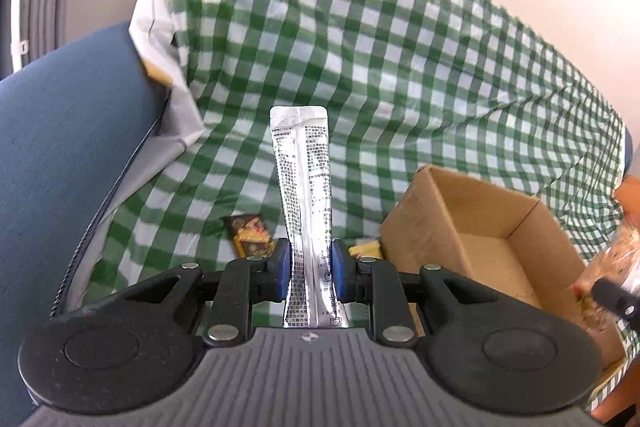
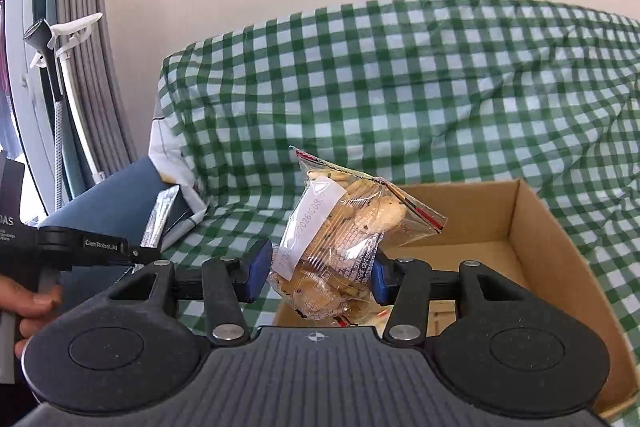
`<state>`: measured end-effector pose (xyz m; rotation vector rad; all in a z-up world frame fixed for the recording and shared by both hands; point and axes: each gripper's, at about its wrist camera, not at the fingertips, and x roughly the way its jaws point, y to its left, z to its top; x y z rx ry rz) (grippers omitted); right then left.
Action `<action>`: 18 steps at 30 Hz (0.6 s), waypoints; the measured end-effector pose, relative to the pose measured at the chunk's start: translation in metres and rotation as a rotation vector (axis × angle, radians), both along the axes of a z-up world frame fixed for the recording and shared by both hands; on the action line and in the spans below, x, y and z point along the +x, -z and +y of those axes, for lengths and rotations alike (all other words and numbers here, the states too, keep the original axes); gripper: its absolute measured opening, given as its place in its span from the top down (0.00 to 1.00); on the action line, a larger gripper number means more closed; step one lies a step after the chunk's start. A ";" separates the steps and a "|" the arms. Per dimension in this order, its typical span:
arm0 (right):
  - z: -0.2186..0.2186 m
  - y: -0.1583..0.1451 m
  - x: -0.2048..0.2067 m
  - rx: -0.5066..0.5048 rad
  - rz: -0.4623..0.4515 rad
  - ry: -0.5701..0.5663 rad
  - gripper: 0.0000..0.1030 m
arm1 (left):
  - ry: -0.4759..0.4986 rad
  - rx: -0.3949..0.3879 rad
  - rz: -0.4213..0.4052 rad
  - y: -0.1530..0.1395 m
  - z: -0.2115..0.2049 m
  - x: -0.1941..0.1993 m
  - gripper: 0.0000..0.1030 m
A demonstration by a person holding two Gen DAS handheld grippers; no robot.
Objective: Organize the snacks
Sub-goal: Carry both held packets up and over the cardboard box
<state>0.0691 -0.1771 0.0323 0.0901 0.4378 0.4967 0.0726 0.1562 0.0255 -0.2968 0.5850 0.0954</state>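
Observation:
My left gripper [image 1: 308,267] is shut on a long silver stick sachet [image 1: 304,187] with black print and holds it upright above the green checked cloth [image 1: 360,47]. My right gripper [image 2: 318,273] is shut on a clear zip bag of biscuits [image 2: 340,227] with a white label, held over the near left corner of an open cardboard box [image 2: 540,247]. The box also shows in the left wrist view [image 1: 480,227], to the right of the sachet. The left gripper and its sachet [image 2: 160,215] show at the left of the right wrist view.
A small dark and orange snack packet [image 1: 250,233] and a yellow packet [image 1: 366,249] lie on the cloth by the box. A blue cushion [image 1: 60,167] is at the left. The bag of biscuits [image 1: 612,267] shows at the right edge of the left wrist view.

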 end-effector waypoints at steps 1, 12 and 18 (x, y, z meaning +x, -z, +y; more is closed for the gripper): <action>-0.003 0.002 0.002 -0.002 0.012 0.007 0.50 | 0.003 0.000 -0.009 -0.001 -0.003 0.000 0.77; -0.021 0.006 0.004 -0.009 0.011 0.072 0.50 | 0.065 0.004 -0.078 -0.008 -0.035 0.007 0.77; -0.031 0.006 0.009 -0.001 0.007 0.131 0.50 | 0.105 0.010 -0.103 -0.010 -0.056 0.009 0.77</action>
